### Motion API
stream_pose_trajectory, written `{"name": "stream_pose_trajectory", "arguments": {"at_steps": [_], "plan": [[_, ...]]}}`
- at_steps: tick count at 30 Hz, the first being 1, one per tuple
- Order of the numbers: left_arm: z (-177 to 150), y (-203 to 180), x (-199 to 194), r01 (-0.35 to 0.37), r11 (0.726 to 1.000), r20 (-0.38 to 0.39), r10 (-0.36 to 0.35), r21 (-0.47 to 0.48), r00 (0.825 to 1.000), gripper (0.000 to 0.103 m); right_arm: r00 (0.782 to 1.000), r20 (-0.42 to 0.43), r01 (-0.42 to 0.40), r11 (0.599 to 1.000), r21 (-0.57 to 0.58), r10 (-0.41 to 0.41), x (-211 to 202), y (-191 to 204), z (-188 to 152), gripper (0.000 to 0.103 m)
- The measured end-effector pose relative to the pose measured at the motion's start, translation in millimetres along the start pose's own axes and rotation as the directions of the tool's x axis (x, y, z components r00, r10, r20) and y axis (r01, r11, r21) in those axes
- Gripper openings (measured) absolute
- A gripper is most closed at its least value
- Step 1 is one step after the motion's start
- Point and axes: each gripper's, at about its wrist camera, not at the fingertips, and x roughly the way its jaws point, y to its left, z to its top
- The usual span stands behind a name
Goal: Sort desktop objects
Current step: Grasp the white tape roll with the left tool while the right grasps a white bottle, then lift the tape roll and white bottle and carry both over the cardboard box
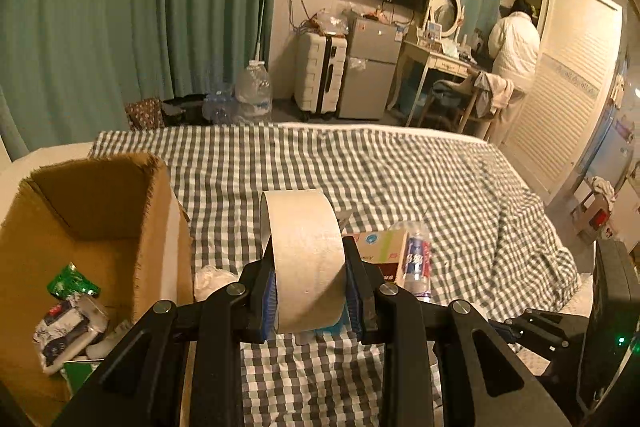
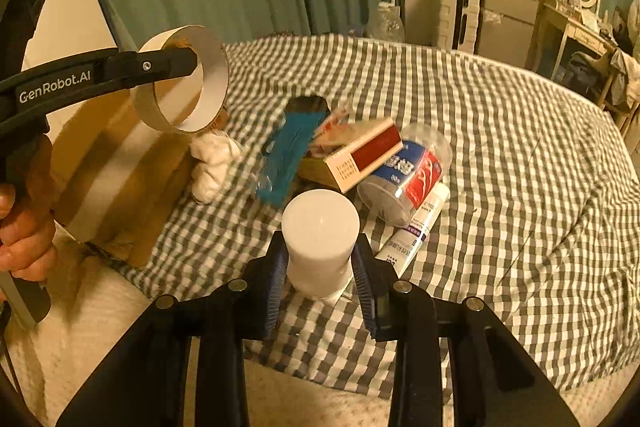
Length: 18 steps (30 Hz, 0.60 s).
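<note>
My left gripper [image 1: 310,267] is shut on a beige tape roll [image 1: 304,247] and holds it upright above the checked bedspread [image 1: 400,179], just right of an open cardboard box [image 1: 100,227]. The right wrist view shows the same tape roll [image 2: 214,87] on the left gripper [image 2: 188,65], above the box [image 2: 120,155]. My right gripper [image 2: 320,255] is shut on a white round-capped bottle [image 2: 320,223], lifted over the cloth. Beyond it lie a blue pack [image 2: 288,151], a red-and-yellow carton [image 2: 360,155], a clear floss-pick tub [image 2: 404,175], a white tube [image 2: 416,231] and a crumpled tissue [image 2: 212,159].
The cardboard box holds a green packet [image 1: 70,281] and other small packs. A hand [image 2: 24,227] grips the left tool's handle. Past the bed stand water jugs [image 1: 252,87], a white suitcase [image 1: 320,75] and a small fridge [image 1: 372,67]. A person in a white jacket [image 1: 514,43] stands at a dresser.
</note>
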Motion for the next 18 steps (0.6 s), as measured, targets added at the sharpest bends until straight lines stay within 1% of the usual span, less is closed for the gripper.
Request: {"name": "stream_pose_trajectory", "arguments": {"at_steps": [7,14,18], "plan": [[14,0,-30,-0.004,1.000,0.036,0.003,0.019,0.999,0.029,0.996,0.092,0.015,1.000,0.028,-0.018,-37,14,13,0.032],[25,8,-58,-0.033,0.999,0.060,0.031,0.043,0.998,0.029,0.981,0.185,0.048,0.998,0.042,-0.055,-74,31,28,0.032],[23,15,-78,-0.049,0.997,0.082,0.045,0.055,0.996,0.029,0.970,0.233,0.061,0.997,0.040,-0.068,-96,44,39,0.032]]}}
